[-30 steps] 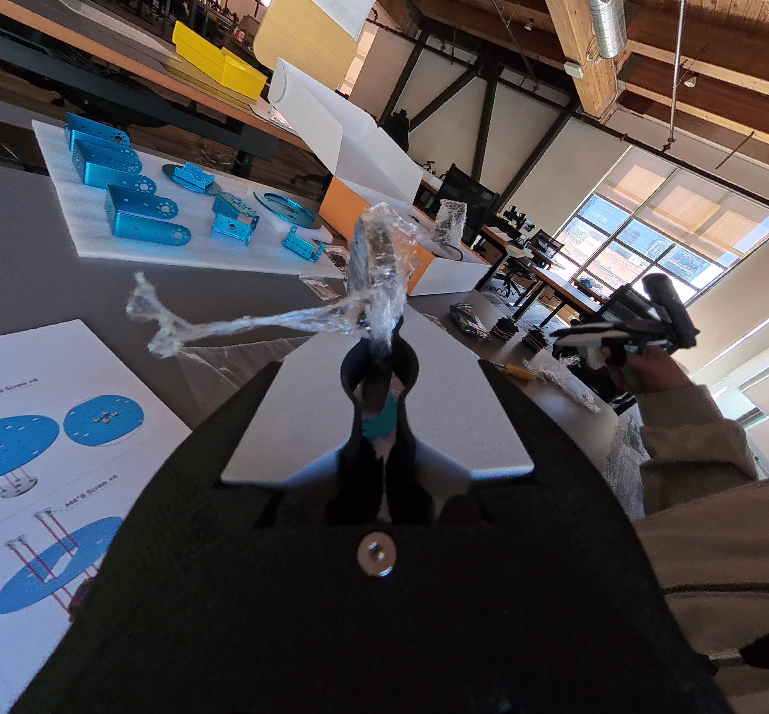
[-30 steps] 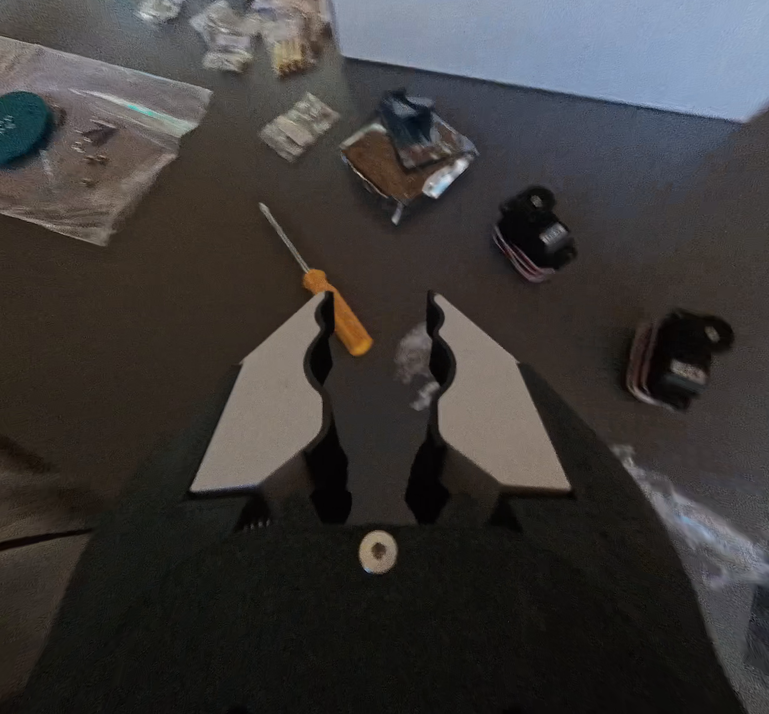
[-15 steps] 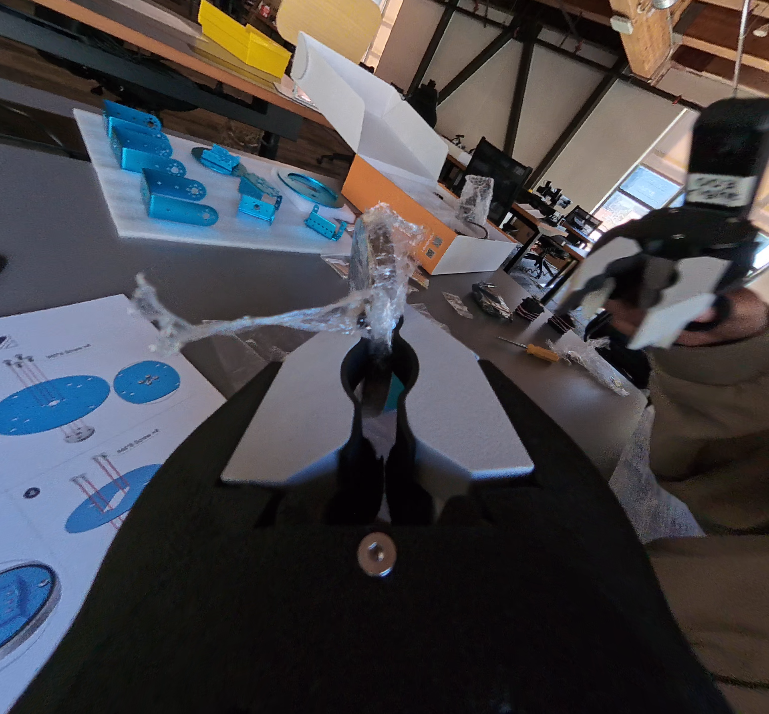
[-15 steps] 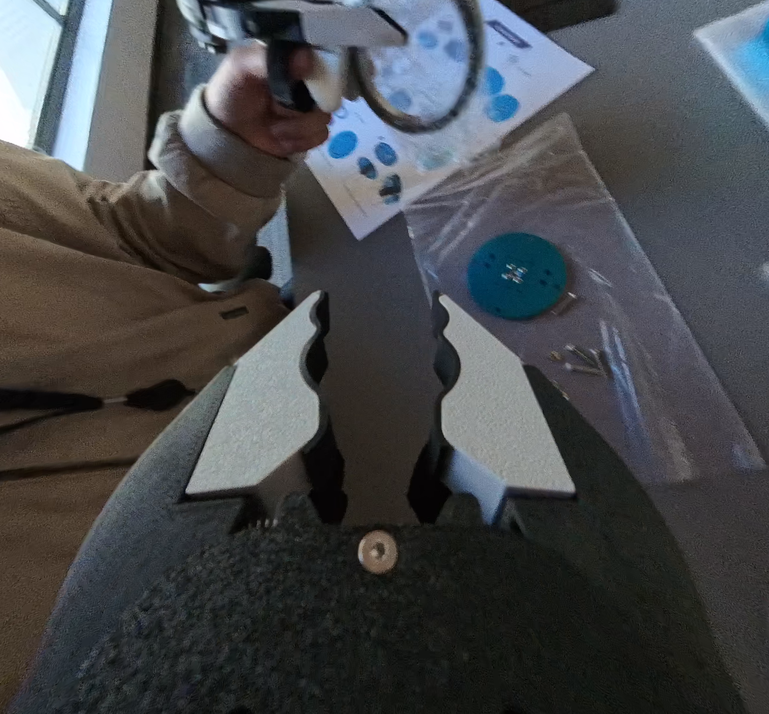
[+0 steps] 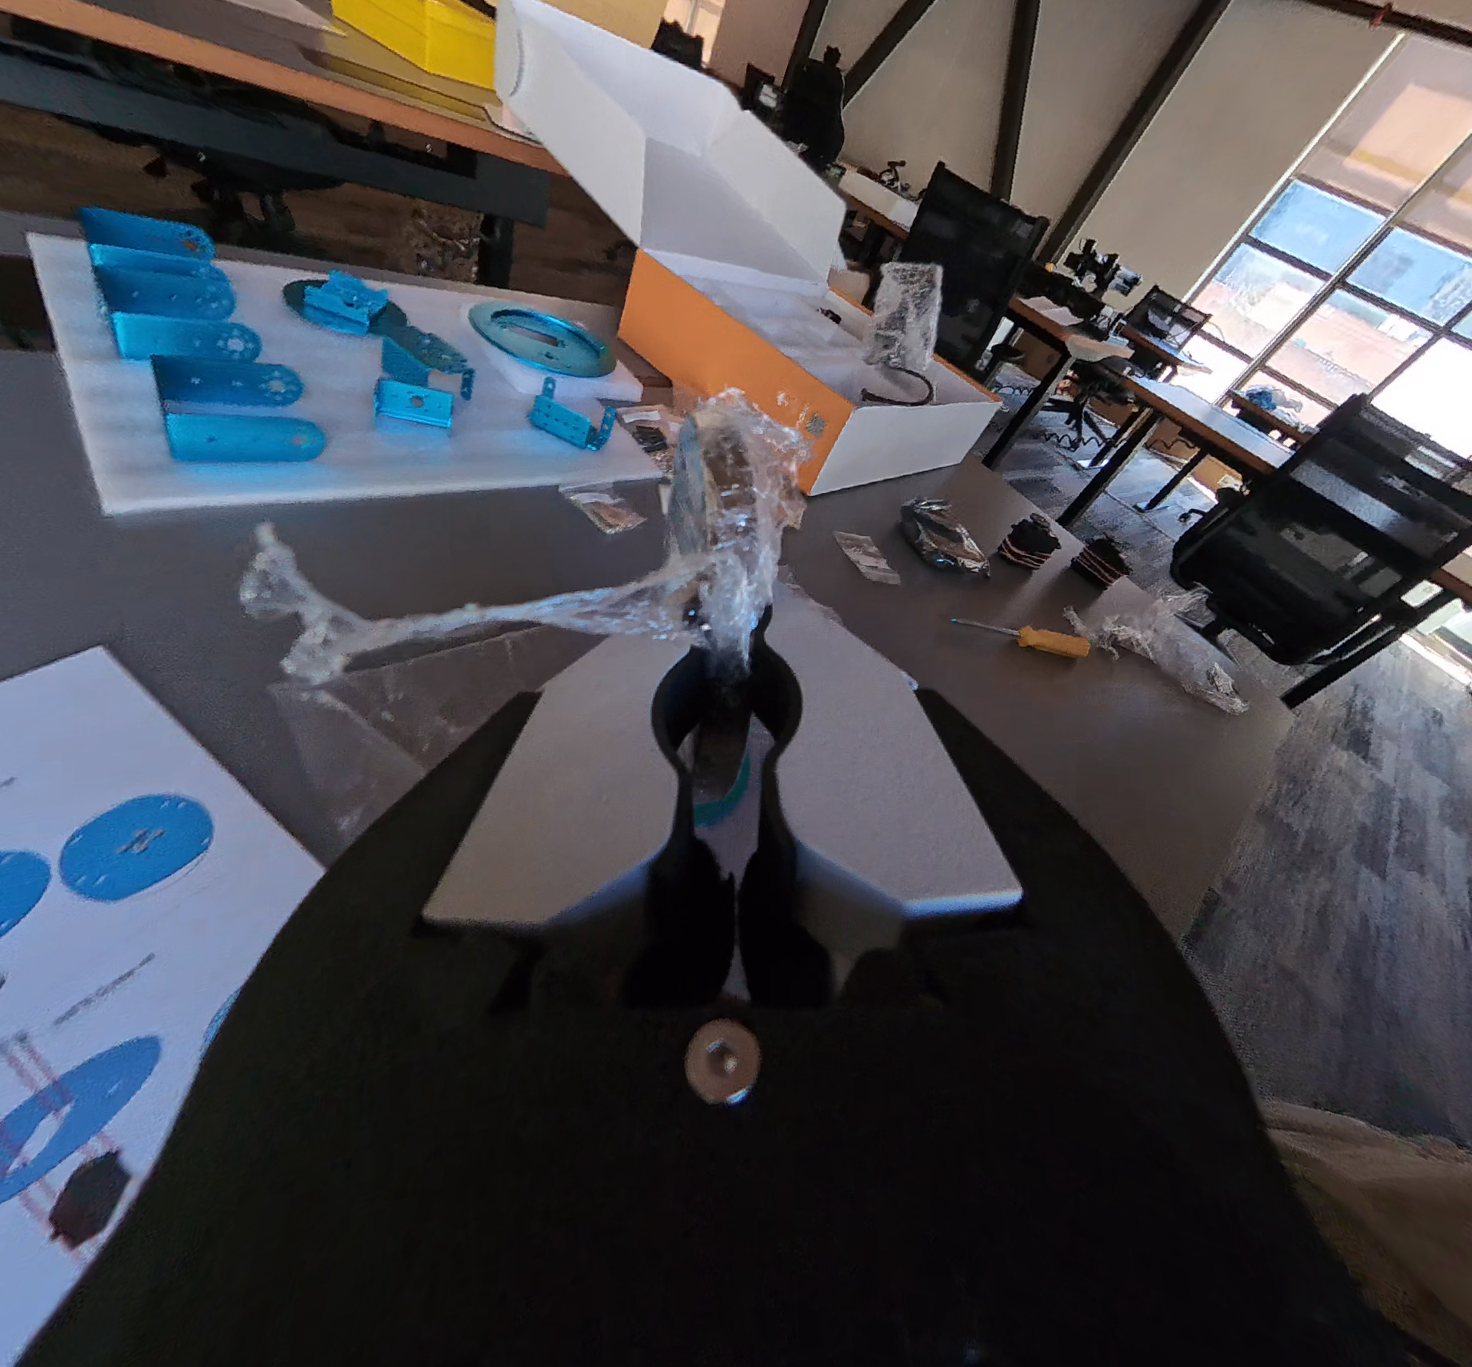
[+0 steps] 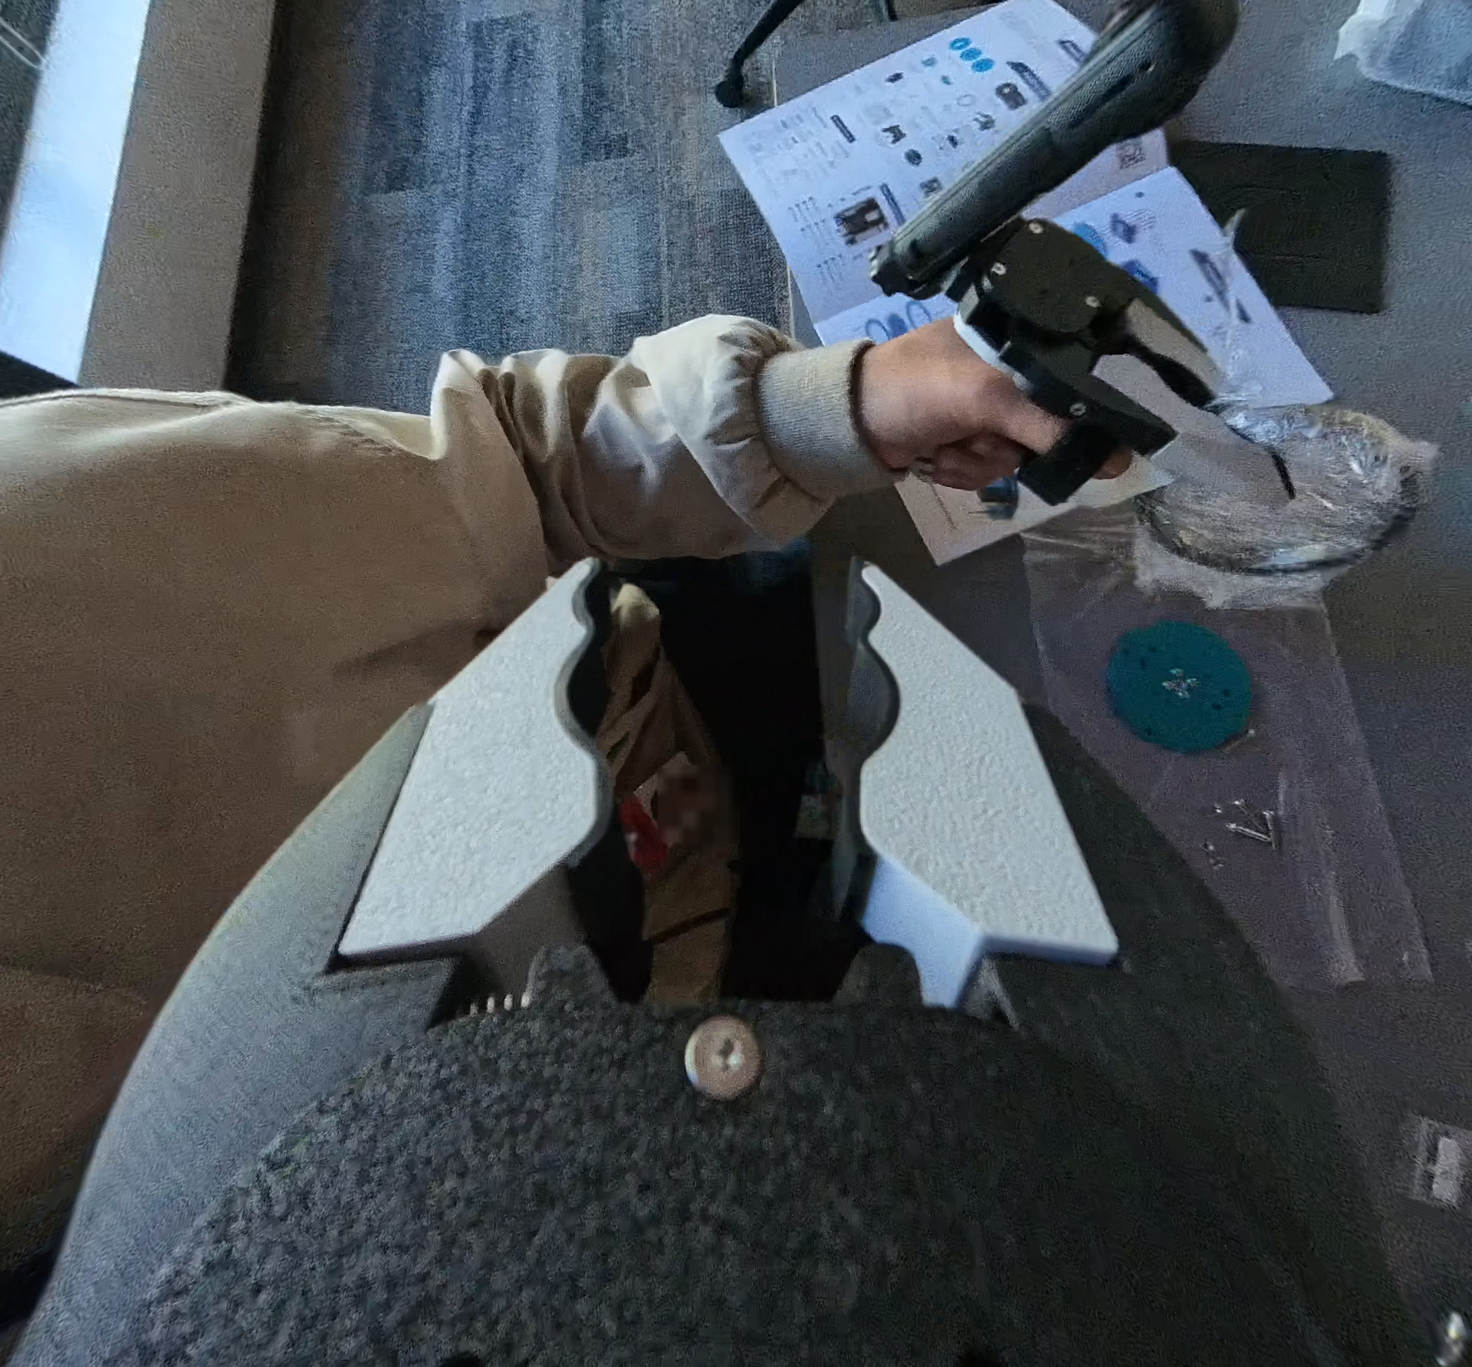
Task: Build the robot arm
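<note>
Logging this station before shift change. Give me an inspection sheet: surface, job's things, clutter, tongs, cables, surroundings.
Surface: grey table, mostly covered.
Job's things: plastic-wrapped ring held on edge above the table, a wrap tail trailing left; blue metal brackets on white foam sheet; teal disc on clear bag.
Clutter: orange-handled screwdriver, loose screws, instruction sheets, crumpled wrap.
Tongs: left tongs shut on the ring; right tongs open, empty.
Cables: dark cable in orange-and-white box.
Surroundings: office chair, windows, carpet.

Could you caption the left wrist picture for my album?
Left gripper, jaws shut on a plastic-wrapped ring, held above a grey table.
</note>
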`<act>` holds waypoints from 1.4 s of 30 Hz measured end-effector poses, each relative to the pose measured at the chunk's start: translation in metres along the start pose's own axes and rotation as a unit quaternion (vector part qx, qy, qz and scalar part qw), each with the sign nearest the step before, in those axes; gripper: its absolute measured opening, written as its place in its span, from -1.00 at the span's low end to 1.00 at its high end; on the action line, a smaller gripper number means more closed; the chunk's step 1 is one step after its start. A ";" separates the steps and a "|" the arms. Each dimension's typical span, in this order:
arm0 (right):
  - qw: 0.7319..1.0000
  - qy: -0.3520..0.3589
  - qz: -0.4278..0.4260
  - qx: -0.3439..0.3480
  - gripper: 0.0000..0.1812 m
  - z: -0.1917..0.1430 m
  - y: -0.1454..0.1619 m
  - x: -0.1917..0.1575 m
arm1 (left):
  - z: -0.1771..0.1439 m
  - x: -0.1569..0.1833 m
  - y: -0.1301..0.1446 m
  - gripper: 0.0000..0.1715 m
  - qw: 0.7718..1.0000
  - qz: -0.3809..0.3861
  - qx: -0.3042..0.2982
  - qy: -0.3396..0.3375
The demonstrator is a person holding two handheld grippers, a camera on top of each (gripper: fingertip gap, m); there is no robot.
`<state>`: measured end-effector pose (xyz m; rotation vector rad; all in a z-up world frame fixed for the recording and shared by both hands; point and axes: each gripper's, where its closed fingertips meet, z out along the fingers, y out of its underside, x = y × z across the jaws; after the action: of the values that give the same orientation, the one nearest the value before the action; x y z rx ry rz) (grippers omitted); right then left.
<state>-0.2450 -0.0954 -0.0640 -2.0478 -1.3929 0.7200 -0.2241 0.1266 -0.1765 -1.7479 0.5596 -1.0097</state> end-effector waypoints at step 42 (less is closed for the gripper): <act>0.943 -0.163 0.118 0.266 -1.00 0.065 0.093 0.248 | 0.036 0.006 -0.010 -0.98 0.968 -0.105 0.132 0.185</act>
<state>-0.1514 0.1190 -0.2051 -1.7177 -0.9664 1.4205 -0.1914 0.1454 -0.1707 -1.4088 0.4501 -1.5063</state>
